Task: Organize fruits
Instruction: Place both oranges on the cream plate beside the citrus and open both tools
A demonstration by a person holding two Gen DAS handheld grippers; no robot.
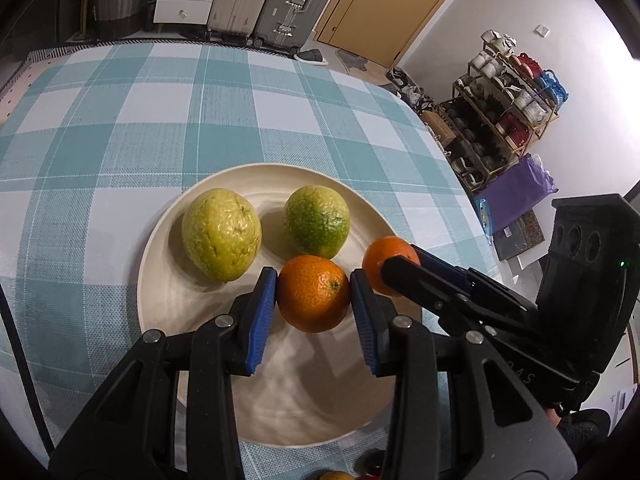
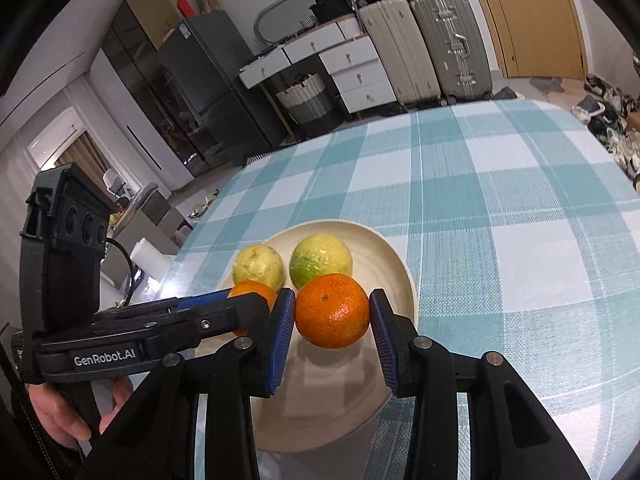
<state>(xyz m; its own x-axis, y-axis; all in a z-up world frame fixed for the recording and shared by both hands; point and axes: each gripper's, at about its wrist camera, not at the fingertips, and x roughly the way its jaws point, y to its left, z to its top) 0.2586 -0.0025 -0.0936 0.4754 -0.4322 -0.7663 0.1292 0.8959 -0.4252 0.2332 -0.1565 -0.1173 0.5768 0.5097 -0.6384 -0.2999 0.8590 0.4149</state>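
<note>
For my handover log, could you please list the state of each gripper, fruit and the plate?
Left gripper: shut on left orange, over the plate.
Right gripper: shut on right orange, over the plate.
Two guavas: resting on the plate, untouched.
Plate: flat on checked tablecloth.

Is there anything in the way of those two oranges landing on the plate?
Nothing visible. Each hand-held gripper, left and right, has an orange between its pads: the left orange, the right orange. Bare plate shows below both; the two green fruits lie farther back.
</note>
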